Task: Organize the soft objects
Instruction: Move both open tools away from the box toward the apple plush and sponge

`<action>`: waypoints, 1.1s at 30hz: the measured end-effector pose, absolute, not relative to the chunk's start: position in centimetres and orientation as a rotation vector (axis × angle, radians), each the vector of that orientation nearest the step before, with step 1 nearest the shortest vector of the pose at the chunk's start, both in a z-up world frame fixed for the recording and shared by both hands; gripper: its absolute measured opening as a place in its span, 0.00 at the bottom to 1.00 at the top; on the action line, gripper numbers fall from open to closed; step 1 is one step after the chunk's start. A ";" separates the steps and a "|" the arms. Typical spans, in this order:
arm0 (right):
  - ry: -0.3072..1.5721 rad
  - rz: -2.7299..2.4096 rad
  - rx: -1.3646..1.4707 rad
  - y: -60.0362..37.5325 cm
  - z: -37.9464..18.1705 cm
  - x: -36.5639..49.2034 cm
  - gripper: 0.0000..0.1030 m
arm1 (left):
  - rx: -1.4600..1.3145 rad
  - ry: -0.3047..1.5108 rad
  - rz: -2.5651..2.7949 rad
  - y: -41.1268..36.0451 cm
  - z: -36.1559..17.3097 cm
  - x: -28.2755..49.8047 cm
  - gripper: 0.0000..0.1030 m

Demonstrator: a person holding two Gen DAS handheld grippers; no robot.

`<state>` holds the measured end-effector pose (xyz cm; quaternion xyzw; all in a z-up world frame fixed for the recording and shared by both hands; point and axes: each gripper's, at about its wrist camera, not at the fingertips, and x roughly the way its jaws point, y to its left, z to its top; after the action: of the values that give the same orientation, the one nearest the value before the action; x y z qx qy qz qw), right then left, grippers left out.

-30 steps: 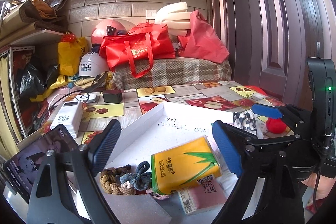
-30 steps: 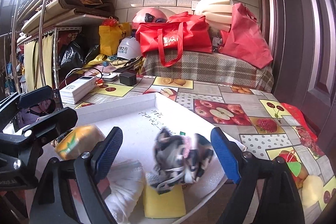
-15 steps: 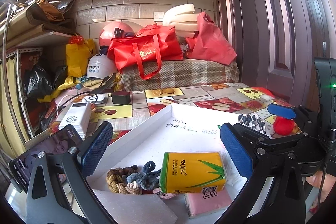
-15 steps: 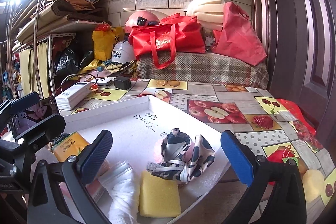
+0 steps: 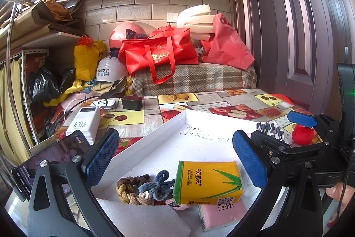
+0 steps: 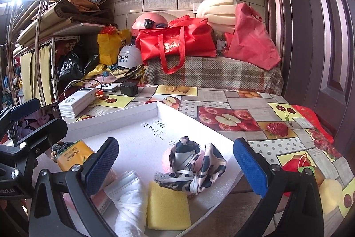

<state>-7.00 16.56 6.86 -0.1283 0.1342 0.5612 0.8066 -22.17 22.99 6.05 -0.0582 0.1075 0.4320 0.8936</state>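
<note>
Both claws are spread wide and hold nothing. The left gripper [image 5: 175,159] hovers over the near end of the white foam tray [image 5: 155,137], and the right gripper [image 6: 175,166] hovers over the tray's near right part.

Nearest in the tray, below the right claw, lie a yellow sponge [image 6: 168,206] and a white cloth [image 6: 131,203], side by side and touching. Just beyond the sponge sits the crumpled black-and-white fabric [image 6: 195,163] — loose, with a strap trailing onto the sponge's far edge. Toward the tray's left end, under the left claw, the yellow tissue pack [image 5: 207,182] rests on a pink pack [image 5: 224,214], with a knot of braided hair ties [image 5: 144,188] touching its left side. The tray's far half is bare but for handwriting.

Beyond the tray, on the fruit-print tablecloth [image 6: 233,103], stand a white power bank [image 5: 83,123] and a black charger [image 5: 132,103].

Every soft thing seems to be in the tray already, so this looks like a pause between placements — or the finish. Any next grasp would call for lowering a claw squarely over one item and closing gently.
</note>
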 end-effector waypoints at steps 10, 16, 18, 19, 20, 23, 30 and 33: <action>0.265 1.197 -0.219 15.5 7.2 -6.7 1.00 | -0.157 0.185 0.968 23.2 5.9 -23.7 1.00; 0.270 1.182 -0.202 14.4 7.3 -6.5 1.00 | -0.173 0.162 1.012 22.0 5.9 -24.9 1.00; 0.271 1.187 -0.202 13.7 7.3 -6.5 1.00 | -0.169 0.172 1.000 21.4 5.8 -24.8 1.00; 0.270 1.188 -0.202 13.3 7.3 -6.6 1.00 | -0.163 0.176 0.987 21.0 5.8 -24.7 1.00; 0.268 1.189 -0.202 12.9 7.4 -6.6 1.00 | -0.156 0.181 0.971 20.6 5.8 -24.6 1.00; 0.254 1.192 -0.208 11.7 7.4 -6.8 1.00 | -0.136 0.202 0.926 19.4 5.7 -24.0 1.00; 0.242 1.118 -0.201 8.1 7.5 -6.0 1.00 | -0.117 0.239 0.845 16.6 5.7 -22.2 1.00; 0.286 1.068 -0.156 5.9 7.6 -3.9 1.00 | -0.102 0.256 0.824 15.5 5.8 -21.4 1.00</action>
<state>-3.90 5.94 7.59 -0.0741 0.1358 0.5066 0.8482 -21.36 15.52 5.76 -0.0492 0.1239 0.3994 0.9071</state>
